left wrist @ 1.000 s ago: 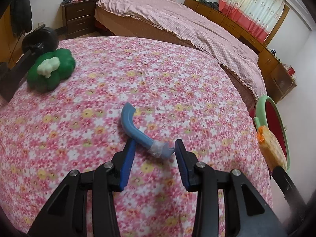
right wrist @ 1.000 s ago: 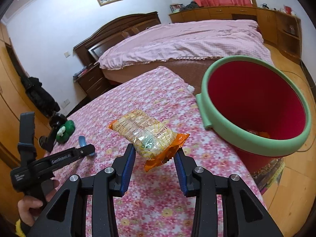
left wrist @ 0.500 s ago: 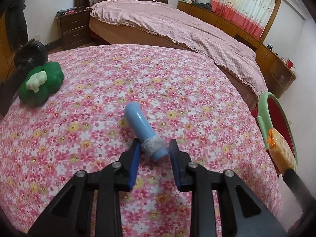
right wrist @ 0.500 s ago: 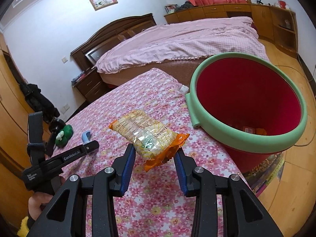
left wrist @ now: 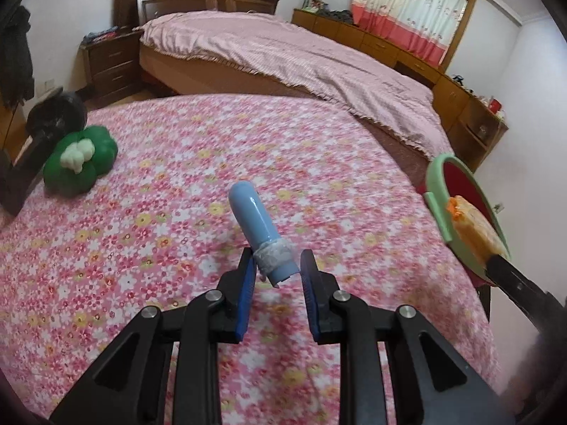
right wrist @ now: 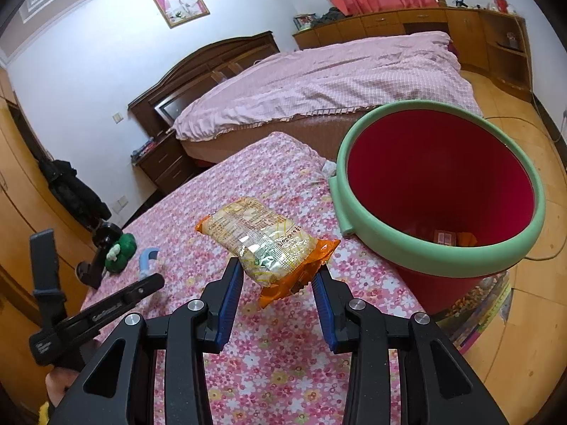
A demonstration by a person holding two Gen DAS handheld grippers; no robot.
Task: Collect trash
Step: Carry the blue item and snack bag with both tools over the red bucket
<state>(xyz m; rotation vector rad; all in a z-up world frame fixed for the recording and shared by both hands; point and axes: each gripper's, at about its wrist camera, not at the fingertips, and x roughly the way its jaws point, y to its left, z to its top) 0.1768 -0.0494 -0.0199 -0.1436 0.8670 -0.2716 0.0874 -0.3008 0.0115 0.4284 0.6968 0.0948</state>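
My left gripper [left wrist: 277,272] is shut on a curved light-blue plastic tube [left wrist: 257,225] with a taped end, held above the flowered pink cloth [left wrist: 177,219]. My right gripper [right wrist: 279,278] is shut on an orange and yellow snack packet [right wrist: 264,239], held above the cloth to the left of a red bin with a green rim [right wrist: 439,251]. The bin holds some trash at its bottom. In the left wrist view the bin [left wrist: 437,191] and packet [left wrist: 473,225] show at the right edge. The blue tube [right wrist: 147,256] and left gripper [right wrist: 106,310] show at lower left of the right wrist view.
A green plush toy [left wrist: 79,164] with a white centre lies at the cloth's left edge beside a black stand [left wrist: 39,141]. A bed with a pink cover [left wrist: 301,60] lies behind, with a nightstand [left wrist: 108,62] and wooden cabinets [right wrist: 389,24] along the walls.
My left gripper closed on the blue tube and lifted it off the cloth. My right gripper kept hold of the snack packet and rose a little beside the bin.
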